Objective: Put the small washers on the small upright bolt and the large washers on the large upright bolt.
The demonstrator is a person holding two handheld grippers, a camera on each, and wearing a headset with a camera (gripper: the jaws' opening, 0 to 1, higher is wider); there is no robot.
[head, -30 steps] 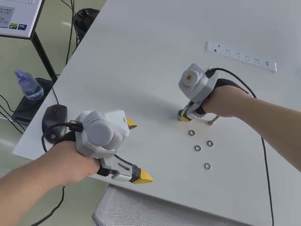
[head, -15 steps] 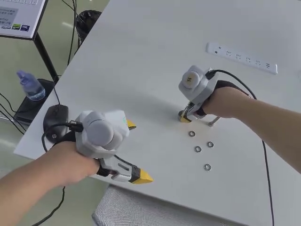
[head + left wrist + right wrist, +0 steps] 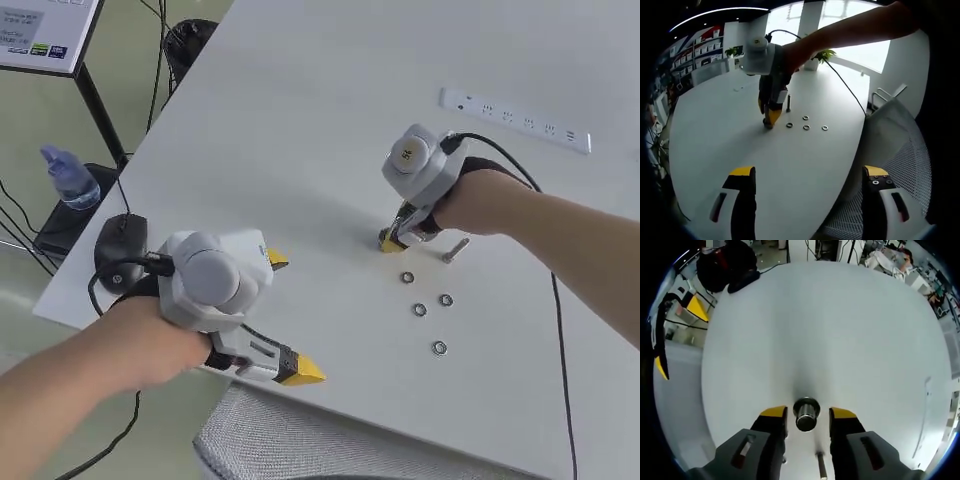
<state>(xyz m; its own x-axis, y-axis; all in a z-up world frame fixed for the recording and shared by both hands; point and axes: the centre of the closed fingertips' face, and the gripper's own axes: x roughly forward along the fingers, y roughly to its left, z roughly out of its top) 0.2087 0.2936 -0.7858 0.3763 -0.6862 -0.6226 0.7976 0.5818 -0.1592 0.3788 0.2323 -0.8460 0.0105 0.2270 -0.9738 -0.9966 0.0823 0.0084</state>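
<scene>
My right gripper (image 3: 392,240) just lifted off the big bolt (image 3: 806,415), tongs apart. The left gripper (image 3: 808,172) is apart too. I think the washers (image 3: 407,277) come next.

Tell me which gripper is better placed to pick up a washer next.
Right. The right gripper hangs open beside the washers; the left gripper is far off near the table edge.

Right tongs (image 3: 808,416) parted around large upright bolt (image 3: 806,412), not touching.
</scene>
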